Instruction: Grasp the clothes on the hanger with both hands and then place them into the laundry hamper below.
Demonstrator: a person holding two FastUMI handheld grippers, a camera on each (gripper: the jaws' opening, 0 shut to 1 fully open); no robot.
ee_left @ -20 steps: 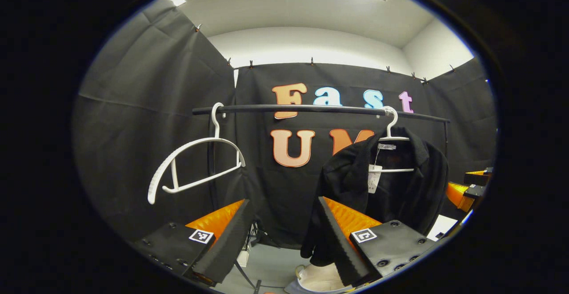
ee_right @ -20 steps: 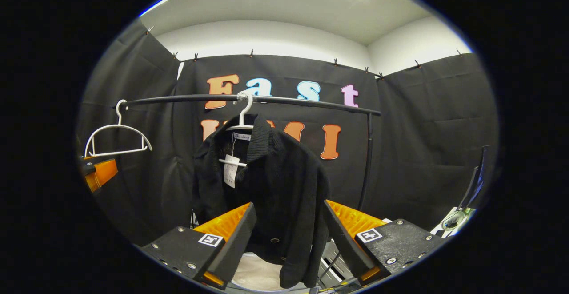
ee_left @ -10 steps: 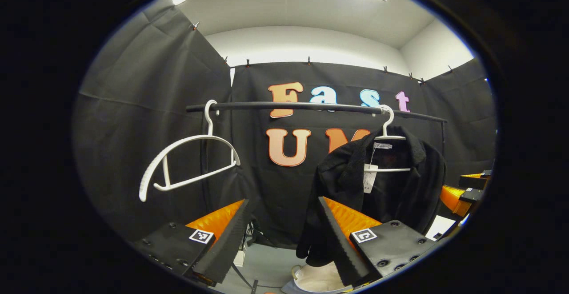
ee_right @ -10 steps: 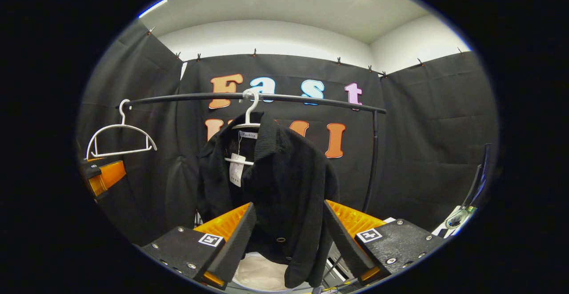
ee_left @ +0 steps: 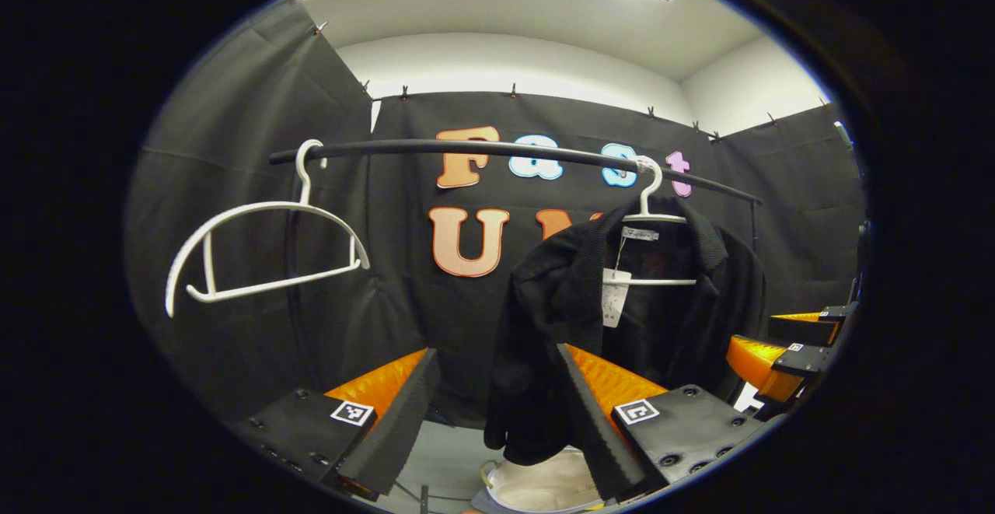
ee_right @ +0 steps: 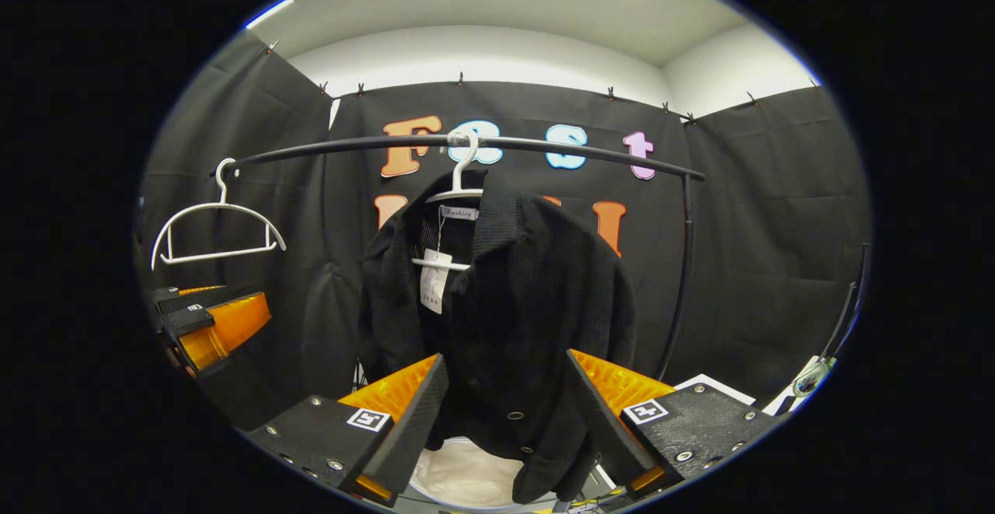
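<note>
I had both grippers up facing the rail (ee_right: pixel 466 143). The jacket (ee_right: pixel 505 312) hung on its hanger (ee_right: pixel 460 180) near the rail's middle, over the hamper (ee_right: pixel 459 479). My right gripper (ee_right: pixel 505 409) had its fingers spread wide, apart from the jacket's hem. My left gripper (ee_left: pixel 494 409) was also spread, the jacket's sleeve (ee_left: pixel 528 389) hanging beyond its gap, gripping nothing. An empty hanger (ee_left: pixel 260 253) hung at the rail's left end.
</note>
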